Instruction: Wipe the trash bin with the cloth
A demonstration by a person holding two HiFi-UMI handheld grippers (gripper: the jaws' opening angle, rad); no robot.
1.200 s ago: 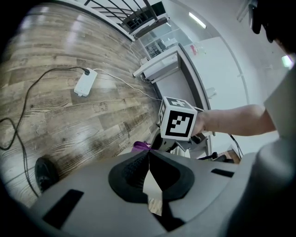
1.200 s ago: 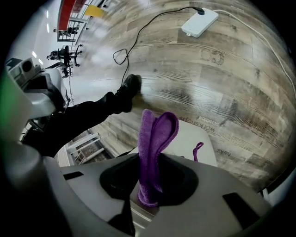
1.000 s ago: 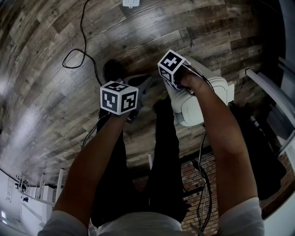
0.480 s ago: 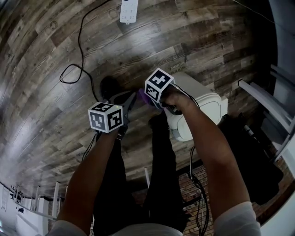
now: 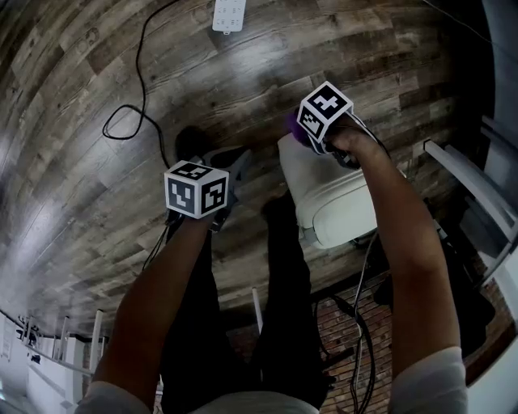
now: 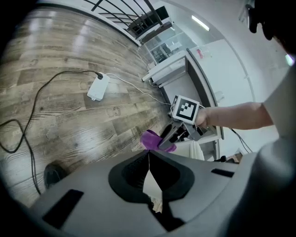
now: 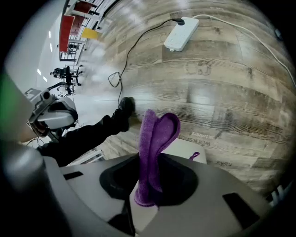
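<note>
The white trash bin stands on the wood floor just right of the person's legs. My right gripper is at the bin's far left corner, shut on a folded purple cloth that sticks out past the jaws. In the right gripper view the cloth rises between the jaws above the bin's white top. My left gripper hangs over the floor left of the bin, jaws closed with nothing in them. The left gripper view shows the cloth ahead of its tips.
A white power strip lies on the floor far ahead, and a black cable loops to the left. A black shoe sits near the left gripper. White furniture bars stand at the right. Brick-patterned flooring lies behind the bin.
The right gripper has carried the cloth to the right and farther away along the bin's top. The left gripper has barely shifted.
</note>
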